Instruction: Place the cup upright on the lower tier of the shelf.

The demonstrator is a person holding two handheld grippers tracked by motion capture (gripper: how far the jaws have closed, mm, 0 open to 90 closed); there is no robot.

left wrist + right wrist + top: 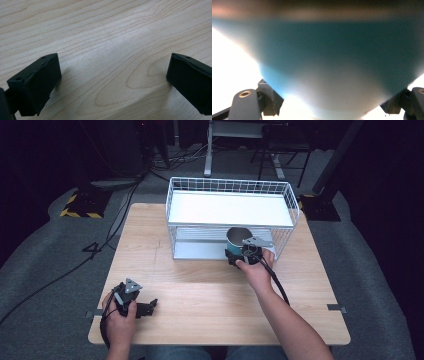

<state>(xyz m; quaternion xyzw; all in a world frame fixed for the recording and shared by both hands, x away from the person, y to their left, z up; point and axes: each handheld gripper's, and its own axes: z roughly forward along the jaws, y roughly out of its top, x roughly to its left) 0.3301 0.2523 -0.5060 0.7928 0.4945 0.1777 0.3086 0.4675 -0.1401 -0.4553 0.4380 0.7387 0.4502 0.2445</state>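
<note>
At centre-right of the high view, a teal cup is clamped by the right gripper at the front edge of the white wire rack, lower tier. Seen close up in the right gripper view, the cup's wall sits btwn both jaws. At lower left, the left gripper is rested on the wooden table, jaws spread wide w/ nothing btwn.

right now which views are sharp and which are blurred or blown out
High view: evenly lit table, dark surroundings, all fairly sharp. Left gripper view: crisp wood grain, soft shadows beside the open left gripper. Right gripper view: the teal cup is too close, badly out of focus, with white glare at both lower sides.
</note>
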